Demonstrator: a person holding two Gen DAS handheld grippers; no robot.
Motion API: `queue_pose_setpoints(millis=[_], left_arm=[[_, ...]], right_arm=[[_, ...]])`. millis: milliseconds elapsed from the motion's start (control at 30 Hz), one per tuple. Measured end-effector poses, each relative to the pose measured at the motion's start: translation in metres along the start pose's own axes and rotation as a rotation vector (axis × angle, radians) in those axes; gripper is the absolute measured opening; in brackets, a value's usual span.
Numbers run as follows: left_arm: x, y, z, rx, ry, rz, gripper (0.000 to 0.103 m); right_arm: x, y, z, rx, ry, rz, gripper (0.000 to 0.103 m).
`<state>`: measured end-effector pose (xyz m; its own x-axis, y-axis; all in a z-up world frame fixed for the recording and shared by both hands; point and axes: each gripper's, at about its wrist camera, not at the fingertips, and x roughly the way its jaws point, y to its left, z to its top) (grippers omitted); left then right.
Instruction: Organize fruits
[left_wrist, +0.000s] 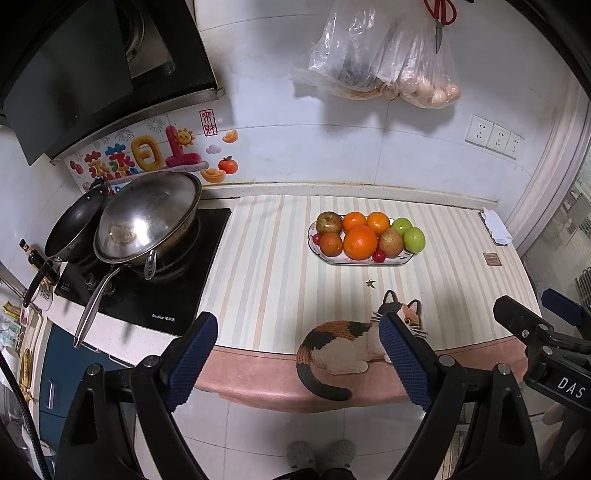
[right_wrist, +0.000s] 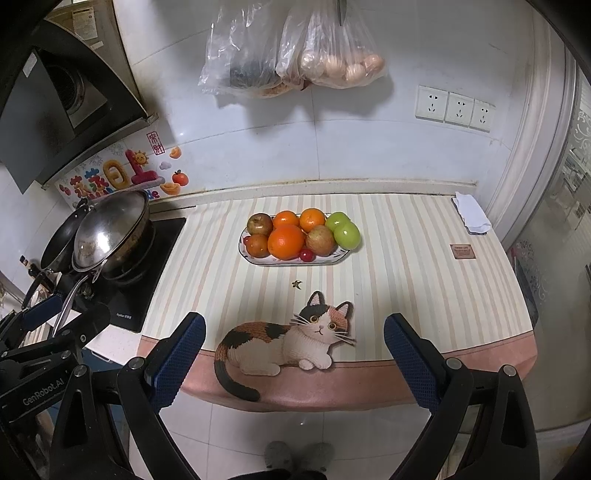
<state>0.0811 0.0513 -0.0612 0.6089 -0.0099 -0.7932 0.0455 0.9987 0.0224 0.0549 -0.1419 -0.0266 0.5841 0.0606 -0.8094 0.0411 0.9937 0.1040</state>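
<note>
The red scissors (left_wrist: 439, 14) are cut off by the top edge.

My left gripper (left_wrist: 297, 358) and right gripper (right_wrist: 293, 360): black angular frames with round silver screws at the joints and dark blue textured pads (right_wrist: 408, 363). White lettering reads "DAS" on one housing, "GenRobot.AI" on the other. Grey slippers (left_wrist: 320, 454) cover my feet.

Even, cool indoor light from above. Soft shadows under hanging plastic bags (left_wrist: 376, 55) on wall tiles (left_wrist: 280, 103). Glare on wok lid (left_wrist: 147, 214). Strong fisheye bending, dark vignette at corners. Centre sharp, edges slightly soft.
</note>
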Motion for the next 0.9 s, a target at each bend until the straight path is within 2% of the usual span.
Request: queue_pose_setpoints(millis=[900], left_arm=[[-0.0086, 0.0023, 0.0067, 0.004, -0.010, -0.006, 0.090]], right_arm=[[-0.0030, 0.0002, 0.0037, 0.001, -0.001, 0.004, 0.099]])
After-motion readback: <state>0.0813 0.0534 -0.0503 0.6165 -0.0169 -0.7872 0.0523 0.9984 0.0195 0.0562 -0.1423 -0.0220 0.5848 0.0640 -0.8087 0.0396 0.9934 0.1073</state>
